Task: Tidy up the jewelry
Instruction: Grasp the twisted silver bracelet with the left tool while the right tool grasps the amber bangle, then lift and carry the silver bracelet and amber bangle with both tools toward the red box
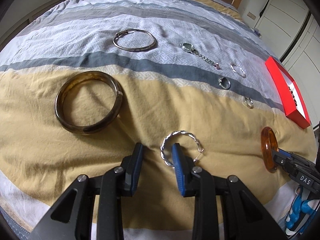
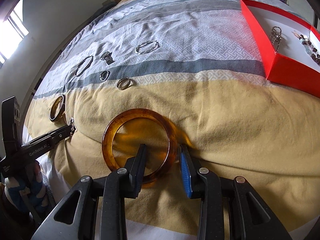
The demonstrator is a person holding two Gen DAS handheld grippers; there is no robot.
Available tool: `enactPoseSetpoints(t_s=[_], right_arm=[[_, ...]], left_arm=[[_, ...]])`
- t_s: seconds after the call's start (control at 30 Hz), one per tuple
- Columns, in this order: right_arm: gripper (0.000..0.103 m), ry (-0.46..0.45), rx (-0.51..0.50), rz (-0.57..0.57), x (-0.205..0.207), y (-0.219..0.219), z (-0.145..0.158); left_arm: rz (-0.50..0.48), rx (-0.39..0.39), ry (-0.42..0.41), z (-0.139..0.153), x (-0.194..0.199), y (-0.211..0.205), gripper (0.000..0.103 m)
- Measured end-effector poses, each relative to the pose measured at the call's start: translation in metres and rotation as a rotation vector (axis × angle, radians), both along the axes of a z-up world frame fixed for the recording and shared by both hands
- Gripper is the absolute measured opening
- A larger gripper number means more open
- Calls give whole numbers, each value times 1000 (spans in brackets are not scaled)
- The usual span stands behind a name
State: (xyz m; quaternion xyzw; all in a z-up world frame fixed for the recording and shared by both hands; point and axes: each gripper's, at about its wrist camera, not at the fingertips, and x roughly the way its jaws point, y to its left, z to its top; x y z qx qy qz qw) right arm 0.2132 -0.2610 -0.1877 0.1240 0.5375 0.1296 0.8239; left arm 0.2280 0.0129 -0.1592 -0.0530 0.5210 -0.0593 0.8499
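Left wrist view: the left tongs point(image 1: 158, 150) stand apart at lower centre, above the yellow band of the striped bed cover point(image 1: 140, 104); one blue pad point(image 1: 177, 156) sits inside the twisted silver hoop point(image 1: 180, 147), the other outside it, with no clamping visible. A dark brown bangle point(image 1: 89, 103) lies at left centre, a thin silver bangle point(image 1: 134, 40) at upper centre, a watch point(image 1: 197, 53) to its right, and smaller rings point(image 1: 225, 83) toward the red box point(image 1: 280, 92) at the right edge. Right wrist view: the right tongs point(image 2: 163, 150) are apart at lower centre, straddling the rim of the amber bangle point(image 2: 138, 146), which lies on the yellow band; whether the pads touch the rim cannot be told. The red box point(image 2: 290, 72), at upper right, holds beaded pieces point(image 2: 312, 48). The left tongs point(image 2: 70, 129) appear at the left edge.
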Motion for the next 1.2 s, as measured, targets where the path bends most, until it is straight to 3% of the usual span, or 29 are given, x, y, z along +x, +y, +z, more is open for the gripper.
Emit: enactPoseSetpoints(t_s=[0.27,0.47,0.6,0.93,1.2], right_arm=[[28,-5,-13,5,2,0,-2],[17,13,12,-21,3,-8,-2],[11,9,16,-40,-3,-11,5],[11,-61,-31,-55,-33,-12,45],[11,-157,-38,-52,-69,-11,95]], left_arm=[[-17,17,-12,0,2,-5,19],[0,32,-15,2,0,-5,6],[18,40,-24,9,-4,-4,5],[63,14,-73,44,-31,3,5],[76,-5,-145,85,-67,11,5]])
